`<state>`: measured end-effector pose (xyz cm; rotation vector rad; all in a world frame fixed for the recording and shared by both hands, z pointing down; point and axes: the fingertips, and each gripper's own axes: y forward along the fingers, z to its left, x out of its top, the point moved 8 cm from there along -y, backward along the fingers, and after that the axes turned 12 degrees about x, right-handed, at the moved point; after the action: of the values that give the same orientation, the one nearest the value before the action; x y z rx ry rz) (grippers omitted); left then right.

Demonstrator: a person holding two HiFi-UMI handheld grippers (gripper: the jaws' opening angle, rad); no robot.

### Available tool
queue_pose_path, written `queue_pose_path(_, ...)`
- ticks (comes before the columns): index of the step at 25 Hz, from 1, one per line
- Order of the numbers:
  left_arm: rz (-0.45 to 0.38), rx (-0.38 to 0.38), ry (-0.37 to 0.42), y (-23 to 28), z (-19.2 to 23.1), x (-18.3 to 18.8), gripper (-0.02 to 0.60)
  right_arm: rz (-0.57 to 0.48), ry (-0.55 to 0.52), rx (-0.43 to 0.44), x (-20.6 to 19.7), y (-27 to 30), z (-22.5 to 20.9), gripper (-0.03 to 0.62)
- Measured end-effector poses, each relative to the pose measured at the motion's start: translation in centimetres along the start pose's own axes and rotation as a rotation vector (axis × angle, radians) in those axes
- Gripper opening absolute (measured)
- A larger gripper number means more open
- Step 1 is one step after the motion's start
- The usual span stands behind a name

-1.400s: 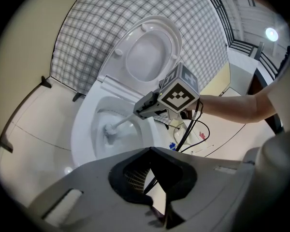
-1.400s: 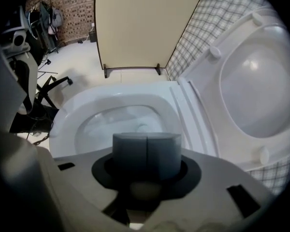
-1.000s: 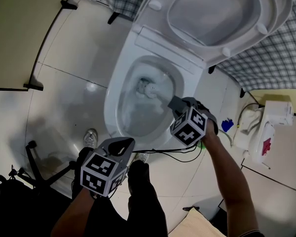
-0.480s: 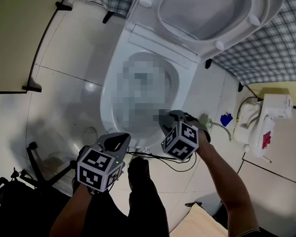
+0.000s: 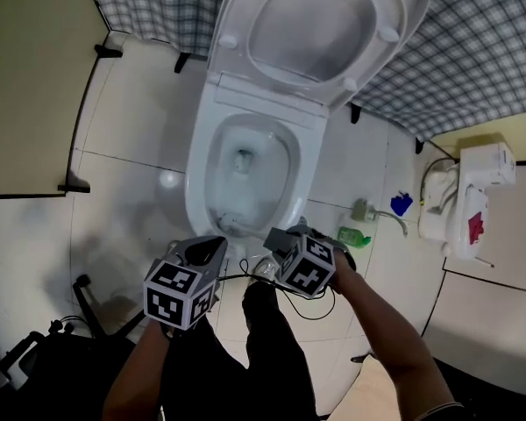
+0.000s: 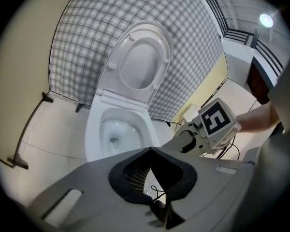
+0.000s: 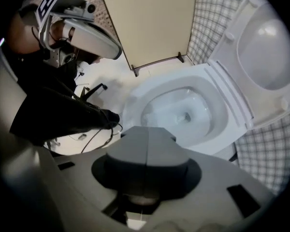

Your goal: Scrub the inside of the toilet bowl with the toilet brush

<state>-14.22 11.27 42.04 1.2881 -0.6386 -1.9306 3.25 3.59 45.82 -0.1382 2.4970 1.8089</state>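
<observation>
The white toilet bowl point(image 5: 245, 169) stands open with seat and lid point(image 5: 311, 24) raised; only water shows inside it. My right gripper point(image 5: 276, 238) hangs in front of the bowl's front rim, pointing down. In the right gripper view its jaws point(image 7: 146, 129) meet at the tips, with a pale round piece, seemingly the toilet brush handle point(image 7: 140, 199), caught at their base. The brush head is hidden. My left gripper point(image 5: 212, 246) is to the left of it, its jaws point(image 6: 150, 150) closed with nothing between them. The bowl point(image 6: 117, 129) lies ahead of it.
A green bottle point(image 5: 354, 235), a blue object point(image 5: 401, 203) and a white fixture point(image 5: 469, 200) sit on the floor to the right. A beige partition point(image 5: 31, 77) stands left, black stand legs point(image 5: 88, 301) lower left. My leg point(image 5: 267, 340) and a cable point(image 5: 316, 298) are below the grippers.
The brush head was down in the bowl a second ago; my right gripper has drawn back over the front rim toward me. The bowl now shows no brush. The left gripper rose slightly.
</observation>
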Motion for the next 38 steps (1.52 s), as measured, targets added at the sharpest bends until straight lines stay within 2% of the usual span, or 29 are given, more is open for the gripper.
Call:
queue_pose_path(5,-0.035,0.024,-0.005,-2.7,0.3,1.4,0.008,-0.165,0.273,0.045,1.0,0.8,0.2,0.167)
queue_pose_path(10,-0.033,0.034,-0.021,-3.3,0.0,1.3,0.008,-0.348,0.504,0.096,1.8,2.7,-3.1,0.168)
queue_pose_path(13,-0.028,0.03,-0.025,-2.3,-0.3,1.1,0.008,-0.418,0.543,0.106,2.7,2.9,-5.1,0.167)
queue_pose_path(17,-0.022,0.018,-0.007,-0.6,-0.5,1.7,0.008,-0.498,0.562,0.075,3.6,2.5,-7.5,0.167)
queue_pose_path(22,0.002,0.014,0.0,1.0,-0.6,2.1,0.008,-0.623,0.643,-0.024,4.5,2.5,-10.5,0.167)
queue_pose_path(25,0.016,0.02,0.003,2.0,-0.2,2.2,0.008,-0.676,0.657,-0.1,4.7,2.3,-12.2,0.166)
queue_pose_path(29,0.037,0.025,0.022,2.7,0.3,2.9,0.009,-0.677,0.679,-0.162,4.4,2.3,-13.2,0.163)
queue_pose_path(34,0.019,0.03,0.063,3.0,0.5,5.7,0.009,-0.68,0.724,-0.163,3.5,1.2,-13.9,0.163)
queue_pose_path(38,-0.008,0.034,0.096,2.6,0.4,8.2,0.009,-0.685,0.775,-0.141,2.0,-0.1,-12.6,0.163)
